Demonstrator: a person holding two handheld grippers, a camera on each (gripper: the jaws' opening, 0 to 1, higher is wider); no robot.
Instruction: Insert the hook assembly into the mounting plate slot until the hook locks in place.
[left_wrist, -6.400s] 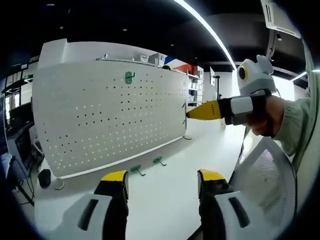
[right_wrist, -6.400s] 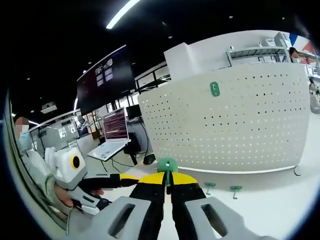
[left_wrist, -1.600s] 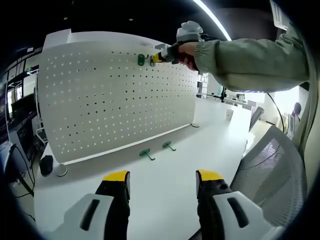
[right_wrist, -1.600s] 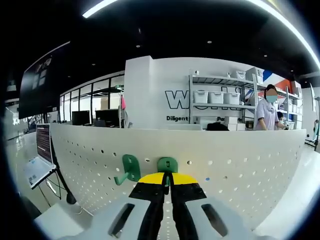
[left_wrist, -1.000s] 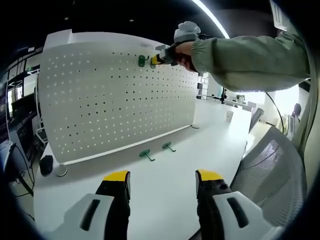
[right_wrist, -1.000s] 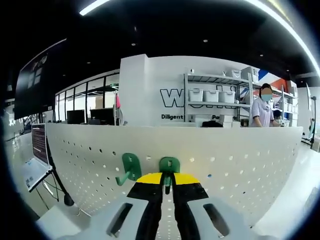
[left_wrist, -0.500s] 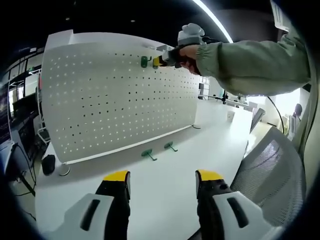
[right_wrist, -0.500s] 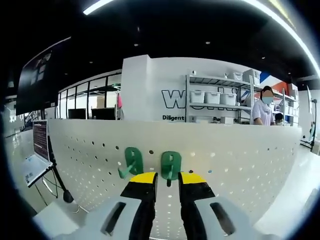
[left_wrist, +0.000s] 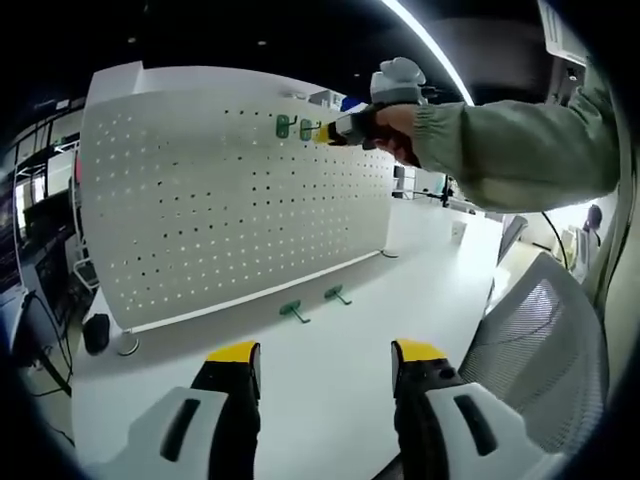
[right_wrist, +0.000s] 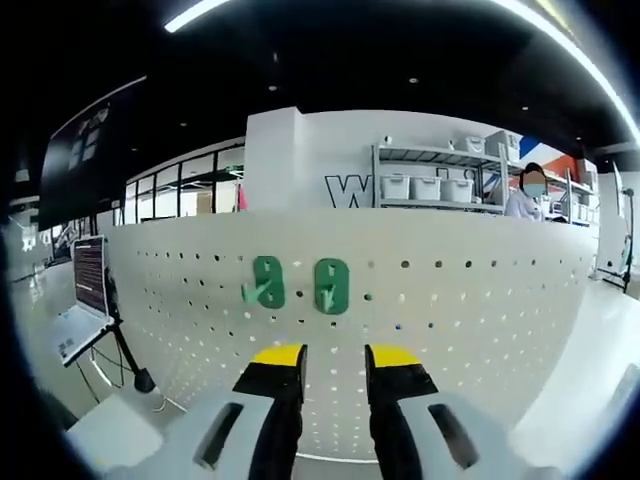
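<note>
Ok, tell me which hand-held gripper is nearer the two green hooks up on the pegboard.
Right hand-held gripper, just off the mounted hooks. Left hand-held gripper stays low above the table.

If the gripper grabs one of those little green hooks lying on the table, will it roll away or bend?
Probably neither. The green hooks on the table have a flat plate and a bent arm, so they would likely rock, not roll. They look like moulded plastic, so probably stiff and light. Being small and smooth, one might slip sideways between the left hand-held gripper jaws.
</note>
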